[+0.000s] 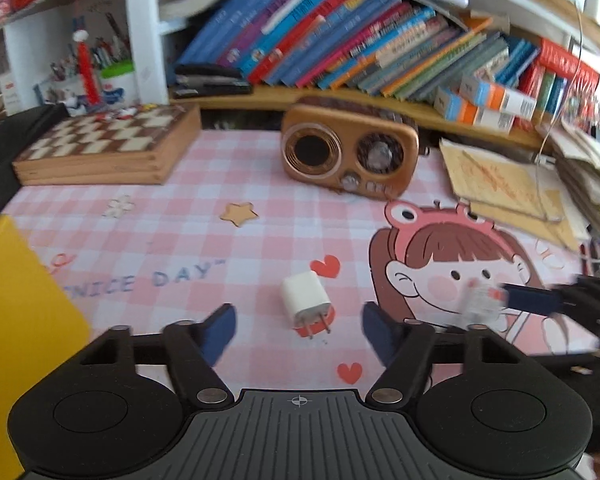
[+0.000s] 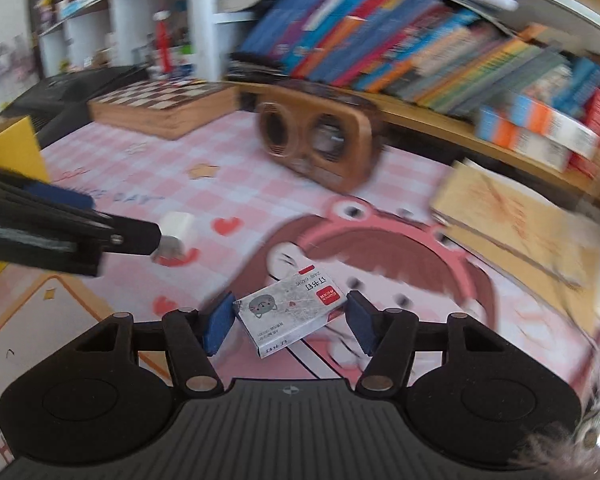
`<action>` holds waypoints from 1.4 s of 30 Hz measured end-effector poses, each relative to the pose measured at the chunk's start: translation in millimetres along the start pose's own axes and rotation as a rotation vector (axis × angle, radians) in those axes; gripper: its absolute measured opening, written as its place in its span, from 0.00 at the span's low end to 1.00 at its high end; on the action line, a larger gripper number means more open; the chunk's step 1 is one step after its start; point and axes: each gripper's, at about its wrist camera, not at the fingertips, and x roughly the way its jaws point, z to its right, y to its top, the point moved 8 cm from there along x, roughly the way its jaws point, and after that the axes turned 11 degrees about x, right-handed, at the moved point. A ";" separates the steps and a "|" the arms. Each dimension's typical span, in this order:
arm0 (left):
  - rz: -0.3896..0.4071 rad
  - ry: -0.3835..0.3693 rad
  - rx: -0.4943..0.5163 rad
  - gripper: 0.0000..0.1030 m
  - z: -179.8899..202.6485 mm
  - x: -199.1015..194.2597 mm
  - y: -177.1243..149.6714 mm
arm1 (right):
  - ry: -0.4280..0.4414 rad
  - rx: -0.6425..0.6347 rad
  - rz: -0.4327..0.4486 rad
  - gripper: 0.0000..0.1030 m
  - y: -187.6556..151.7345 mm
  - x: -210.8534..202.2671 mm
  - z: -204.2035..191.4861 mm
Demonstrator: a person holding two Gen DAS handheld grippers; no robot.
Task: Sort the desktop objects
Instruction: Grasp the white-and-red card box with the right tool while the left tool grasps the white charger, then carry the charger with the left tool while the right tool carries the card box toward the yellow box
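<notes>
Jaws: our left gripper (image 1: 298, 330) spread astride the charger (image 1: 307, 300), untouched | our right gripper (image 2: 288, 322) flanking the staple box (image 2: 290, 312), contact unclear | both lined up for lifting and sorting.

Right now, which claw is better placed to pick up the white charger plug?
The left claw: the charger plug lies between its open pads. The right claw is around the staple box.
</notes>
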 end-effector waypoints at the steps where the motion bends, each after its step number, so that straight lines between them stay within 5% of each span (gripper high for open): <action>1: -0.004 0.002 0.004 0.59 2.4 7.1 -0.1 | -0.004 0.012 0.002 0.57 -2.2 -4.6 3.0; 11: -0.026 0.060 0.002 0.33 1.2 43.8 3.0 | -0.017 0.070 0.009 0.56 -15.5 -32.8 6.9; 20: -0.022 0.060 0.045 0.29 -1.1 39.0 3.3 | -0.051 0.091 0.027 0.56 -15.5 -41.5 8.8; 29: 0.085 0.001 0.030 0.29 -6.1 -23.8 8.8 | -0.060 0.110 0.046 0.56 -16.6 -60.4 -8.6; 42: 0.174 -0.118 -0.018 0.29 -17.8 -125.9 -30.0 | -0.073 0.131 0.073 0.57 -38.6 -113.6 -55.6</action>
